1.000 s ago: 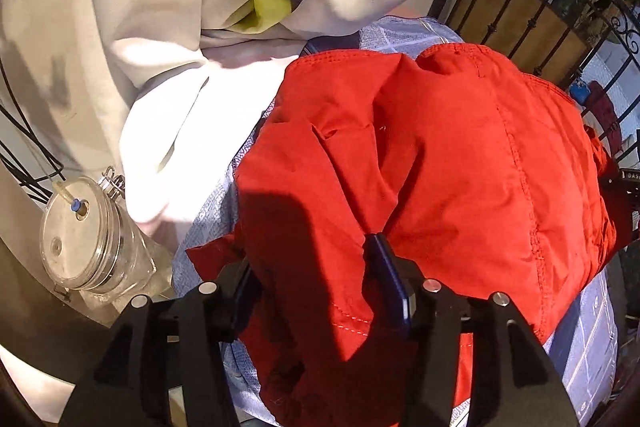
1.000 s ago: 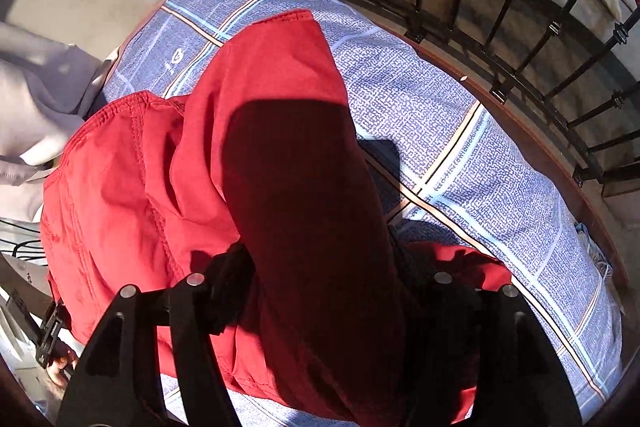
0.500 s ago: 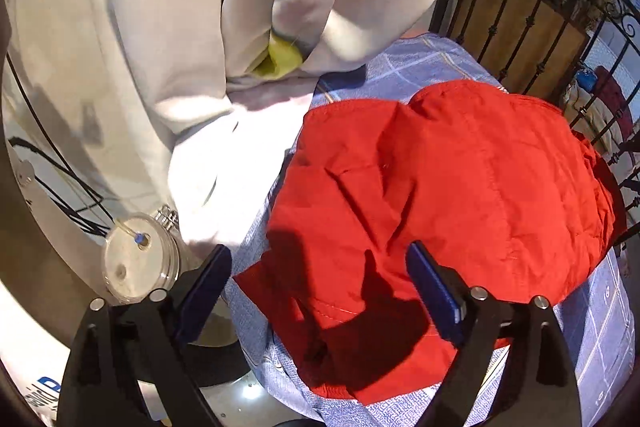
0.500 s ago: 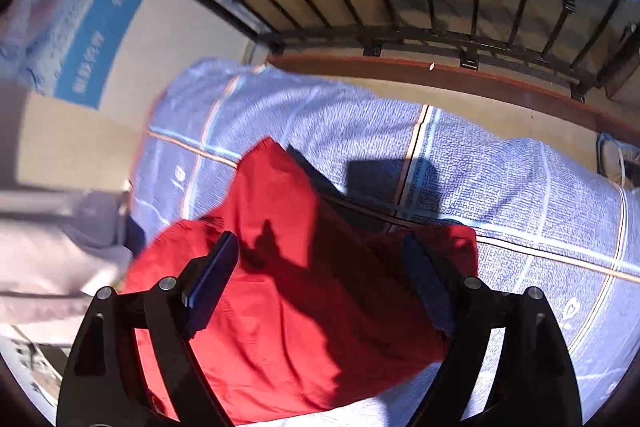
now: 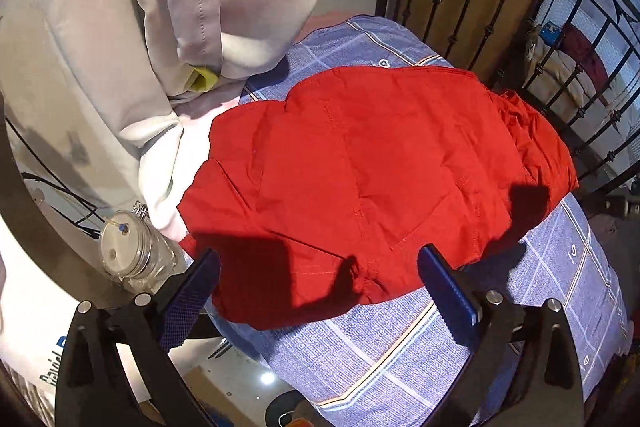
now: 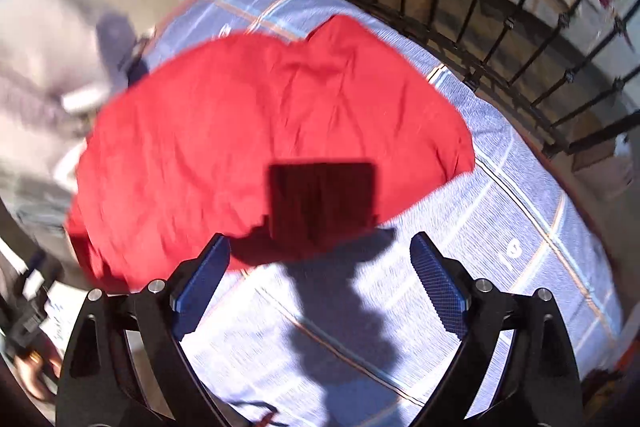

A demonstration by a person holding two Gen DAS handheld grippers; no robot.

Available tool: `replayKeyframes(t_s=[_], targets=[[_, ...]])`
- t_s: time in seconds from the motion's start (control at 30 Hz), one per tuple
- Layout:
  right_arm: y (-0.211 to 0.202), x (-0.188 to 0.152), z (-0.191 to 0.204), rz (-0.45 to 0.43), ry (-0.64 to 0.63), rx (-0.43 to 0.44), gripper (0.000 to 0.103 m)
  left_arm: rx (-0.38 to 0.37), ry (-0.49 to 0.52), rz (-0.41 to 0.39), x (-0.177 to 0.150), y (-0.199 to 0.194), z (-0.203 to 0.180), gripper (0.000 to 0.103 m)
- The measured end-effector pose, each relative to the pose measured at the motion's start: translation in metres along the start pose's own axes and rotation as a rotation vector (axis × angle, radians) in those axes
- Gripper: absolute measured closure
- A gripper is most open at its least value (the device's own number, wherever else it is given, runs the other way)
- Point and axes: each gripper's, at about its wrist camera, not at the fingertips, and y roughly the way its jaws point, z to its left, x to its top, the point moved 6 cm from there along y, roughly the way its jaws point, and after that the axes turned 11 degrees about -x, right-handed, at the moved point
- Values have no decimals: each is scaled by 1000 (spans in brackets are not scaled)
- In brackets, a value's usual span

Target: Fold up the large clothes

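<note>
"Two claws, both wide apart and holding nothing?"

"Yes. The left gripper [image 5: 318, 285] and right gripper [image 6: 320, 267] have just been opening, and no cloth is between their jaws. The red garment [image 5: 360, 179] lies bunched on the checked blue bedcover [image 5: 400, 355], beside a pale hanging cloth [image 5: 120, 47]."

"So how should the next fold go?"

"I'd pinch two outer corners, low on the hem, lift together, and lay one half over the other evenly, keeping clear of the glass jar [image 5: 132, 247]."
</note>
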Motion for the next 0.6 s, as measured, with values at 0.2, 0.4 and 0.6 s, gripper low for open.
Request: replayKeyframes(t_s=[0.2, 0.4, 0.6], targets=[[-45, -38, 29, -76, -75, -106, 9, -83, -58, 82, -17, 0, -29, 6], [-75, -47, 56, -105, -161, -121, 7, -6, -73, 77, -27, -18, -39, 6], [-84, -44, 70, -115, -224, -184, 6, 11, -123, 68, -37, -28, -32, 6]])
